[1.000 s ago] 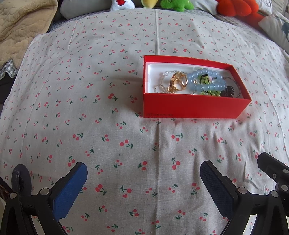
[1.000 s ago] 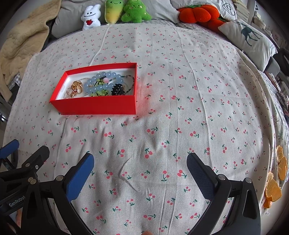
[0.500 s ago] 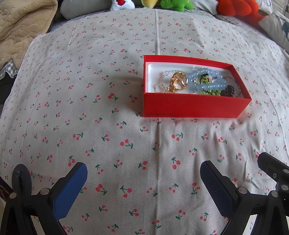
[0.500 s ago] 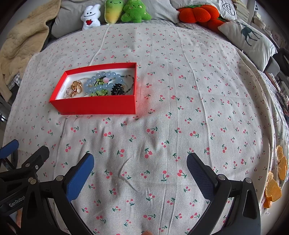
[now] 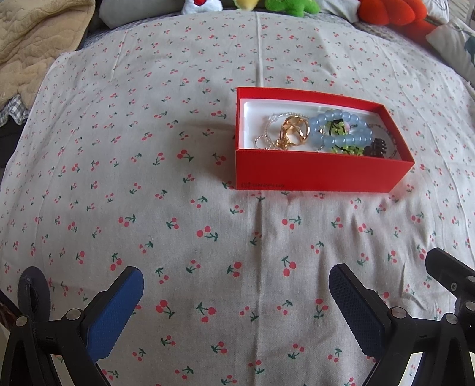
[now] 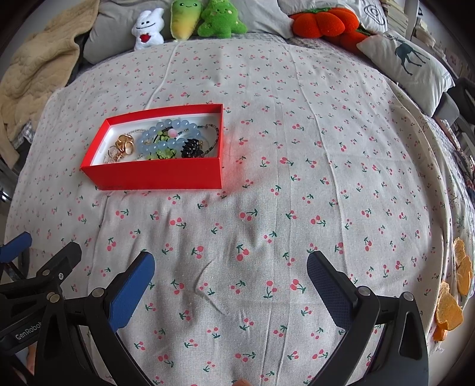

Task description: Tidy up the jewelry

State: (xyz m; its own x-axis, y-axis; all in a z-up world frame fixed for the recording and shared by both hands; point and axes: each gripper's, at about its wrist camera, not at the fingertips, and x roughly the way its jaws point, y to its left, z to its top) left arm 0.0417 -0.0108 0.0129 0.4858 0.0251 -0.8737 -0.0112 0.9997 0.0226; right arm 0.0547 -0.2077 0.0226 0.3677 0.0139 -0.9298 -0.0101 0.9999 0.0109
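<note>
A red box (image 5: 320, 175) with a white inside sits on the cherry-print bedspread; it also shows in the right wrist view (image 6: 154, 175). Inside lie a pale blue bead bracelet (image 5: 338, 130) (image 6: 166, 138), gold rings (image 5: 292, 133) (image 6: 124, 144), a thin silver chain (image 5: 267, 130), green beads (image 5: 347, 148) and a dark charm (image 6: 191, 148). My left gripper (image 5: 236, 277) is open and empty, well in front of the box. My right gripper (image 6: 231, 267) is open and empty, in front of and to the right of the box.
Plush toys (image 6: 190, 20) and an orange plush pumpkin (image 6: 323, 22) line the far edge of the bed. A beige blanket (image 6: 35, 77) lies at far left. A deer-print pillow (image 6: 406, 62) is at far right. The left gripper's body (image 6: 32, 276) shows at lower left.
</note>
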